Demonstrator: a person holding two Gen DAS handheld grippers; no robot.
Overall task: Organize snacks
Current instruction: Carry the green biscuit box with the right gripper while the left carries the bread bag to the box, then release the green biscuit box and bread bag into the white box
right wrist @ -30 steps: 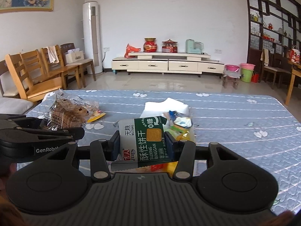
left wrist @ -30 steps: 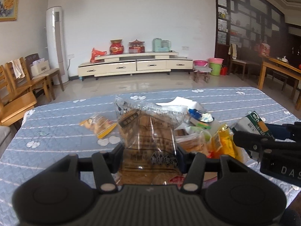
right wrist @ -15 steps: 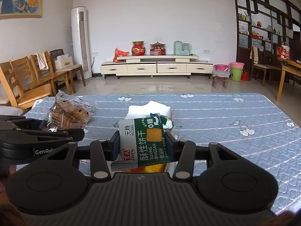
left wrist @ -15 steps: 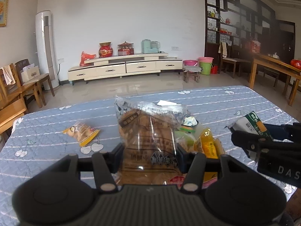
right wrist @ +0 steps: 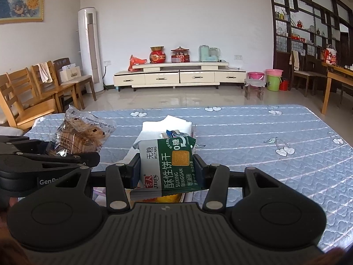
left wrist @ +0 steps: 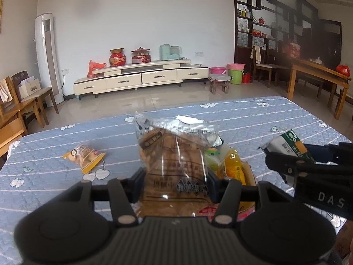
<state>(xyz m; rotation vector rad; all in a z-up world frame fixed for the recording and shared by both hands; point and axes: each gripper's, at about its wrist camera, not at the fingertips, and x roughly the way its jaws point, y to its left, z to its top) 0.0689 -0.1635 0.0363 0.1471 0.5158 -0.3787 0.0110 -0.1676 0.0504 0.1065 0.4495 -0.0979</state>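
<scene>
Left gripper (left wrist: 175,182): jaws clamped on a clear crinkled bag of brown biscuits (left wrist: 174,154), held upright, long axis vertical, sealed edge uppermost; dark print on the film is illegible. Right gripper (right wrist: 167,170): jaws clamped on a green-and-white biscuit packet (right wrist: 171,165), upright, glossy, reading "WUTANG", "SUXING BINGGAN", "JIREN". Both are held above the blue quilted table cover (right wrist: 264,137). A yellow-trimmed snack pouch (left wrist: 85,158) lies flat on it, apart.

Clear cookie bag (left wrist: 174,154), green biscuit pack (right wrist: 172,165) — both upright, gripped.

right tongs (right wrist: 167,169) gripping green biscuit packet (right wrist: 171,165)
</scene>
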